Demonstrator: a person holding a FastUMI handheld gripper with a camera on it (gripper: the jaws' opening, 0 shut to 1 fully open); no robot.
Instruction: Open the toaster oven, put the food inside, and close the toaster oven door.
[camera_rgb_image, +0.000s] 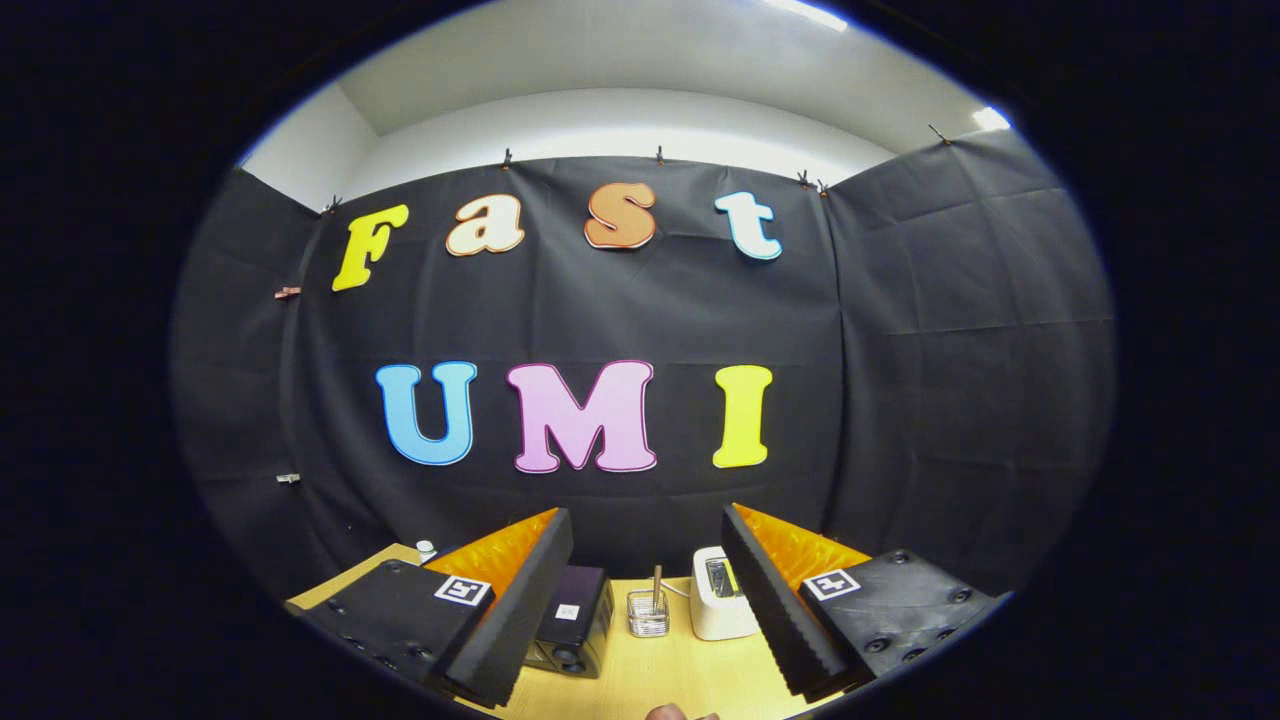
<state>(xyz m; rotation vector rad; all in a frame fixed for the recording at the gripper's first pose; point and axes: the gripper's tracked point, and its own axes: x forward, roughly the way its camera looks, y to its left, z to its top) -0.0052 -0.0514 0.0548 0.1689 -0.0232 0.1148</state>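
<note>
I am held high and look down on a light wooden table (690, 670). My gripper (646, 520) is open, with nothing between its fingers. Well beyond them, beside the left finger (520, 600), sits a dark boxy toaster oven (572, 618). Its knobs show at its near end. Whether its door is open I cannot tell. A small brownish rounded thing (680, 712) peeks in at the table's near edge; I cannot tell what it is.
A wire holder (648, 612) with a stick-like utensil stands right of the oven. A white toaster (718, 592) sits beside the right finger. A small white cap (426, 548) shows at the far left corner. Black cloth walls close in behind.
</note>
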